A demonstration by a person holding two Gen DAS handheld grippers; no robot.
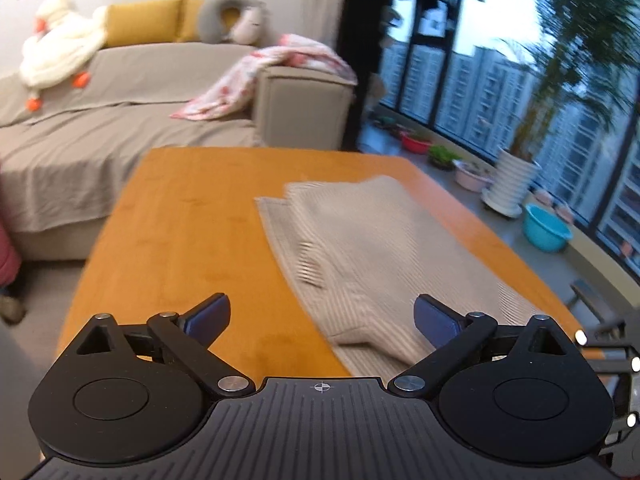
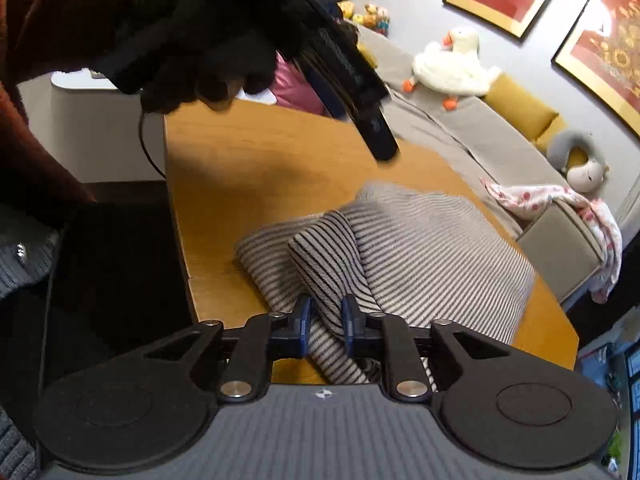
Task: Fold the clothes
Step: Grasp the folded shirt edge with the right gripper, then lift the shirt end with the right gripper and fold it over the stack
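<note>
A beige striped garment lies partly folded on the wooden table. My left gripper is open and empty, held above the table's near edge, with the garment's near corner under its right finger. In the right wrist view the same striped garment lies bunched on the table. My right gripper is shut on a folded strip of the garment at its near edge. The left gripper shows there as a dark shape held by a gloved hand above the table's far side.
A grey sofa with a white goose toy, yellow cushions and a pink blanket stands behind the table. Plant pots and basins line the window at right. A dark chair or case sits left of the table.
</note>
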